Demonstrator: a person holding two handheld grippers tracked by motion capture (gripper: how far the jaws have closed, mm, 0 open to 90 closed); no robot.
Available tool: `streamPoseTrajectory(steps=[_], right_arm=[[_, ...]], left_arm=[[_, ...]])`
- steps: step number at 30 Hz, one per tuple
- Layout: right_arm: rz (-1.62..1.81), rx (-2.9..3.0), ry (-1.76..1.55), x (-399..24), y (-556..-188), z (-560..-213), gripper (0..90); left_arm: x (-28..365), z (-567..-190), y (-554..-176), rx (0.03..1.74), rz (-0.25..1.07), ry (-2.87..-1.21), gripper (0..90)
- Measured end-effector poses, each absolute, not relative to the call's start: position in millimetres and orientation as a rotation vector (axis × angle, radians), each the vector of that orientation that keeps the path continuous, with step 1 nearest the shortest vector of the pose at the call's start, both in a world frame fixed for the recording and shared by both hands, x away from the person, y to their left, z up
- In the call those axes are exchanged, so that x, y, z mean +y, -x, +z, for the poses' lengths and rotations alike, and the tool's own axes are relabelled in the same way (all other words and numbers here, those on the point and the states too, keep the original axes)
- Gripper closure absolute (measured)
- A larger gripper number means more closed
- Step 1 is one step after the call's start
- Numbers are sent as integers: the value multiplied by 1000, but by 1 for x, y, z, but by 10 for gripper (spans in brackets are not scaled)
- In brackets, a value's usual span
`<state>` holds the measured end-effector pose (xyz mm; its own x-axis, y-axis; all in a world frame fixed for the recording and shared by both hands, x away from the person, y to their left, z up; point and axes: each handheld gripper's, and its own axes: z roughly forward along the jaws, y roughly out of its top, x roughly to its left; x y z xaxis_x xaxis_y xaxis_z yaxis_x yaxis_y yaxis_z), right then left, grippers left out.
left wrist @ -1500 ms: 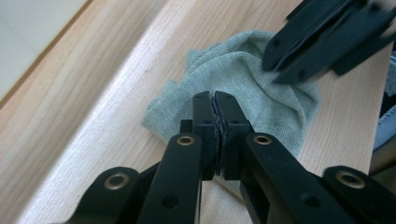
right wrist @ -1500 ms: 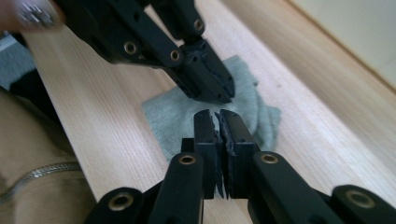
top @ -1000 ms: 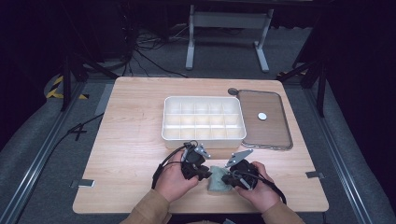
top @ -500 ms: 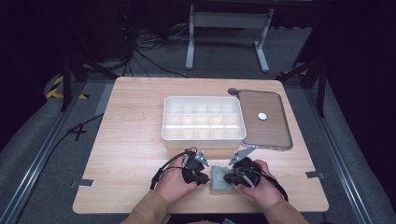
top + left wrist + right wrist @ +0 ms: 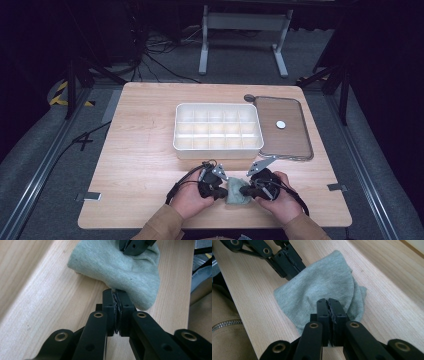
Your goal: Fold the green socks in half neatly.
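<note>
Two grippers meet over one small grey-green sock at the near edge of the wooden table; the left gripper has its jaws pressed together on the sock's near hem, so the fabric starts right at its tips and spreads away ahead of them; the right gripper is likewise clamped tight on the opposite edge, with the folded bulk of the sock lying just beyond its tips and the other gripper's jaws at the far side of the cloth; seen from above, the sock sits between the two, touching both, flat on the table; pinching it from opposite ends probably serves to stretch or fold it under control, since loose knit would bunch under a single grip; well beyond both grippers stands an empty white compartment tray, and beside that, farther right, lies its brown lid; judging by this layout, the sock is likely being readied for a compartment.
</note>
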<state>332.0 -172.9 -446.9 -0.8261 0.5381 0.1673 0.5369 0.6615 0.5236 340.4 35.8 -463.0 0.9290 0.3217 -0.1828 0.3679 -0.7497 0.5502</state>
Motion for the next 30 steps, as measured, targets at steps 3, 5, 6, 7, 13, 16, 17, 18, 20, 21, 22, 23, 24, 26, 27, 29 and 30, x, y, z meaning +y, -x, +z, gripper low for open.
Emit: streamPoseTrajectory(steps=[3, 5, 6, 7, 13, 16, 17, 18, 20, 21, 22, 23, 24, 26, 27, 29, 30], right_arm=[[903, 2855, -915, -173, -331, -447, 882], [898, 2846, -909, -173, -329, -447, 882], [901, 2843, -903, -172, -329, -448, 882], [901, 2843, -903, -172, -329, -448, 882], [929, 2827, -922, -176, -328, -449, 887], [936, 2829, -947, -178, -329, -450, 888], [936, 2832, -946, -178, -329, -450, 888], [936, 2833, -944, -178, -329, -450, 887], [945, 2836, -925, -178, -329, -450, 887], [943, 2841, -921, -177, -329, -450, 887], [944, 2846, -921, -177, -329, -450, 888], [950, 2855, -920, -177, -329, -450, 888], [961, 2863, -917, -177, -329, -450, 888], [966, 2871, -913, -175, -330, -451, 887], [966, 2871, -913, -175, -330, -451, 887], [952, 2868, -926, -174, -330, -450, 885], [934, 2862, -937, -173, -328, -449, 876]], left_arm=[[31, -461, -337, 445, -52, -2468, 869], [29, -458, -336, 405, -44, -2450, 868], [28, -456, -335, 386, -31, -2443, 865], [28, -456, -335, 386, -31, -2443, 855], [12, -446, -327, 277, 107, -2446, 839], [12, -445, -326, 266, 120, -2436, 814], [13, -444, -327, 270, 122, -2436, 790], [14, -445, -328, 271, 127, -2424, 752], [15, -445, -328, 250, 133, -2433, 697], [14, -445, -327, 239, 139, -2428, 676], [15, -445, -327, 229, 131, -2432, 644], [15, -444, -326, 219, 125, -2427, 621], [15, -444, -326, 215, 121, -2427, 602], [15, -444, -325, 223, 123, -2433, 586], [15, -444, -325, 223, 123, -2433, 589], [14, -444, -324, 222, 130, -2444, 597], [14, -444, -323, 238, 122, -2437, 605]])
